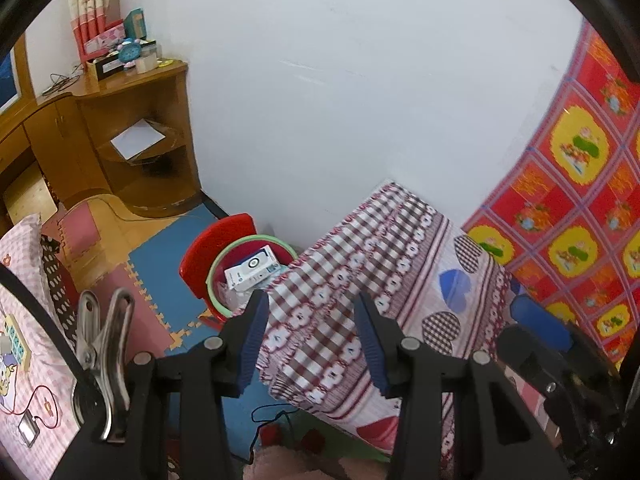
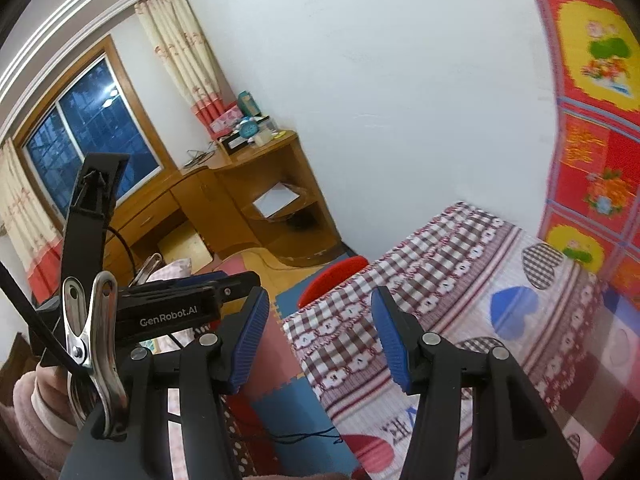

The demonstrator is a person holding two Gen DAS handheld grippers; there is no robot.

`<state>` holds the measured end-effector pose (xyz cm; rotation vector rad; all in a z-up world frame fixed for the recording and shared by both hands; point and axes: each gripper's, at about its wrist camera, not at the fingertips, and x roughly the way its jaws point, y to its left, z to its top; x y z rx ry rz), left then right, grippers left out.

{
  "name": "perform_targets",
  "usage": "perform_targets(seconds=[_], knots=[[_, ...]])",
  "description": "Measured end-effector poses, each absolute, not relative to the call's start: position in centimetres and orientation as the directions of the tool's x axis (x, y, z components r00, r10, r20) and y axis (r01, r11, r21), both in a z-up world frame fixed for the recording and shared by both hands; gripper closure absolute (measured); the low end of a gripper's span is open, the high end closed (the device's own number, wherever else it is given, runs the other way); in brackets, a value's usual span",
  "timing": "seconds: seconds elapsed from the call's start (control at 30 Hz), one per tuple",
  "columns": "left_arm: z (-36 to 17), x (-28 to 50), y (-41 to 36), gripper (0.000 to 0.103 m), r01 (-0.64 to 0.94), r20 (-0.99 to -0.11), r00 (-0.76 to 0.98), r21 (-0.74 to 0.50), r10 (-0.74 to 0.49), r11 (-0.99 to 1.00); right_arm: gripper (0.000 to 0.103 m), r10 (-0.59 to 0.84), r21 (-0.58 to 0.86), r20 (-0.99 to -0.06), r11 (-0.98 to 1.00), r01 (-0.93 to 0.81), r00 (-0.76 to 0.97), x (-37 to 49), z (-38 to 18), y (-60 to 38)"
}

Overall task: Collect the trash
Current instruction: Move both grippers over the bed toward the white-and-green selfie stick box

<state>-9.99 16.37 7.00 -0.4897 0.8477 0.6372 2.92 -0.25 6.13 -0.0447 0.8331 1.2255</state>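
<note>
A red bin with a green rim (image 1: 216, 280) stands on the floor beside the bed; a white box (image 1: 252, 270) and clear wrappers lie inside it. In the right wrist view only the bin's red lid (image 2: 332, 276) shows past the bed edge. My left gripper (image 1: 310, 340) is open and empty, held above the bed edge, right of and nearer than the bin. My right gripper (image 2: 318, 340) is open and empty above the bed. The right gripper's body also shows in the left wrist view (image 1: 552, 352), and the left one in the right wrist view (image 2: 172, 308).
A bed with a checked heart-pattern sheet (image 1: 380, 272) fills the middle. A wooden desk with shelves (image 1: 132, 140) stands in the corner, with boxes and a clock on top. Foam floor mats (image 1: 160, 256) and a black cable (image 1: 272, 420) lie below. A red patterned cloth (image 1: 580, 200) hangs at right.
</note>
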Motion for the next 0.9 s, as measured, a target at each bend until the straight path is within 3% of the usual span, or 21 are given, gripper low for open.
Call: perform_targets(seconds=[0.43, 0.9], knots=[[6.8, -7.3, 10.2, 0.057, -0.509, -0.803, 0.562, -0.146, 0.199, 0.848, 0.048, 0.766, 0.392, -0.586, 0.554, -0.734, 0.265, 1.5, 6.5, -8.5], [5.8, -4.4, -0.6, 0.057, -0.236, -0.809, 0.586, -0.11, 0.051, 0.966, 0.048, 0.574, 0.348, -0.649, 0.808, -0.475, 0.5, 0.7, 6.0, -23.0]])
